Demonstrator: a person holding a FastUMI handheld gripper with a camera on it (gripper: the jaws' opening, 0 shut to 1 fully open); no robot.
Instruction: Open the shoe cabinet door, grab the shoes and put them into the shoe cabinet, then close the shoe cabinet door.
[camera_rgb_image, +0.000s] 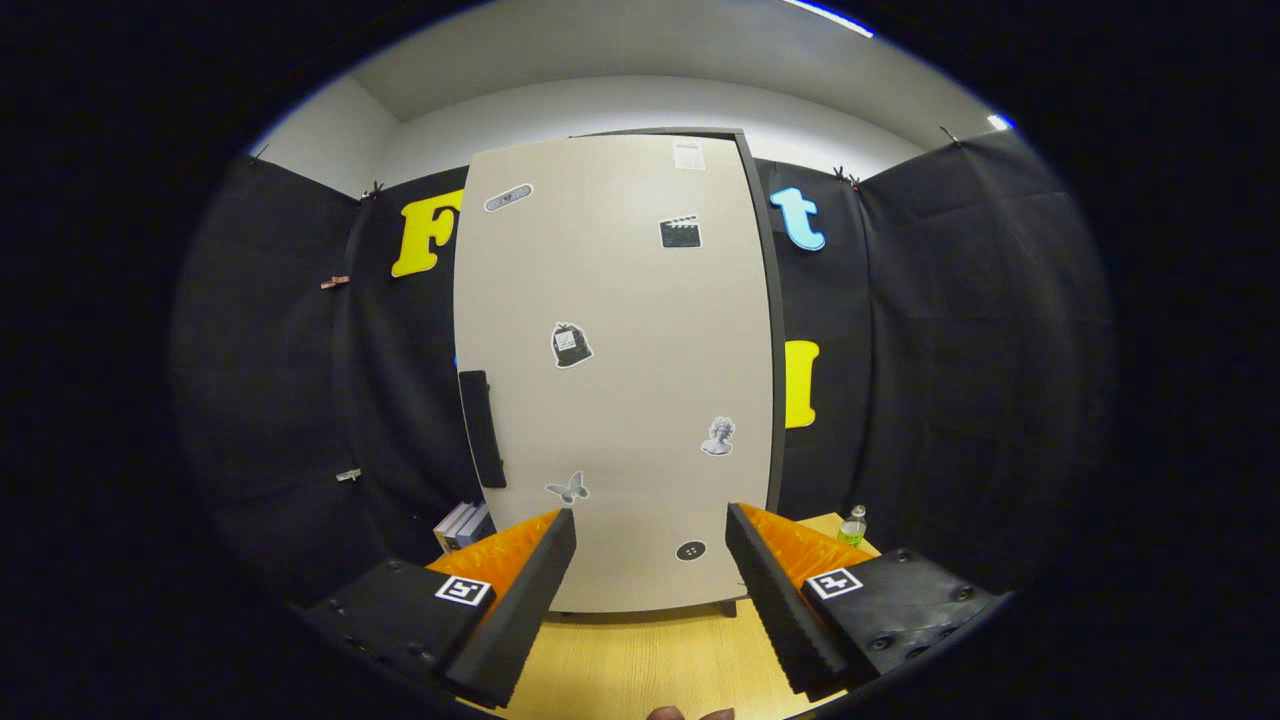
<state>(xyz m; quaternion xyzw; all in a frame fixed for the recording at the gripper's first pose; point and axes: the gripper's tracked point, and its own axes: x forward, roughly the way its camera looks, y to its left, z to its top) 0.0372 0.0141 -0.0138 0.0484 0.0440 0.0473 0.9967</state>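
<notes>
tall shoe cabinet (620, 370) standing upright on the wooden tabletop (640, 660), straight ahead of the gripper (650, 530) and beyond its fingertips, not touched. beige door (640, 300) shut flat against the dark frame seen along the cabinet's right edge. black vertical handle (482, 428) on the door's left edge, about mid-height. small stickers scattered over the door: a clapperboard (680, 232) near the top right, a backpack (570, 345) near the centre, a bust (718, 437) lower right, a butterfly (568, 488) lower left, a dark round one (690, 550) near the bottom. gripper spread wide, grasping nothing, cabinet's lower part showing between the fingers. left of the cabinet, a few books (462, 525) by its base; right of the cabinet, a small green bottle (852, 527) on the table
</notes>
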